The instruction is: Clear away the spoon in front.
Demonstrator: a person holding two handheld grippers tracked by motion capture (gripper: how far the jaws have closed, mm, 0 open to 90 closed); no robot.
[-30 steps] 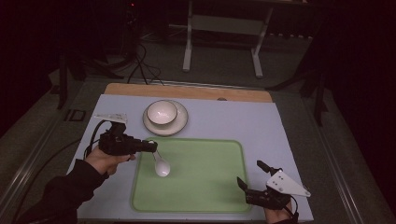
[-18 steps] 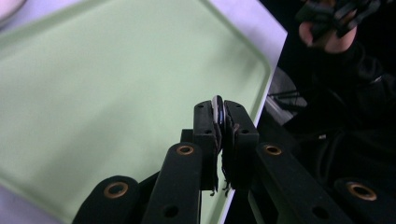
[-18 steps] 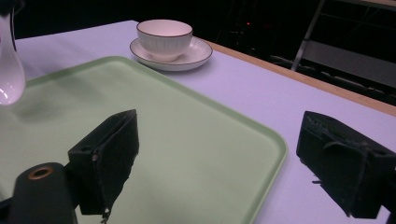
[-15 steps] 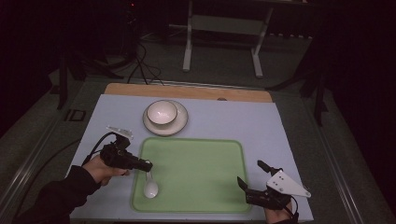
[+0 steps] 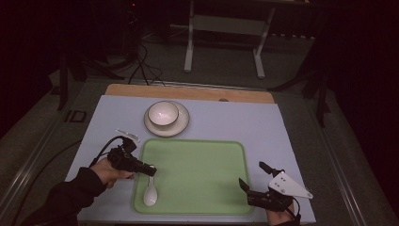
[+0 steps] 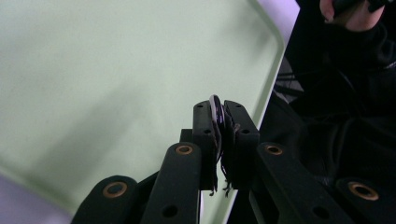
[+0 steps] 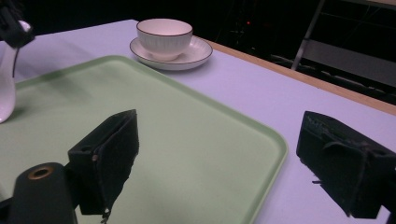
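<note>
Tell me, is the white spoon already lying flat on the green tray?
Not flat. The left gripper holds the spoon by its handle; its bowl end is down at the tray, the handle raised between the shut jaws.

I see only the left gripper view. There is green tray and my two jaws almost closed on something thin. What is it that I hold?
Observer: The left gripper is shut on the handle of a white spoon; its scoop end hangs down over the near left corner of the green tray.
Operator: Does the scoop touch the tray?
Observer: From the high view it looks on or just above it; I cannot tell which.
Operator: Where is the other gripper?
Observer: The right gripper sits at the tray's near right corner, jaws wide open, holding nothing.
Operator: Anything else on the table?
Observer: A white bowl on a saucer stands beyond the tray's far edge.
</note>
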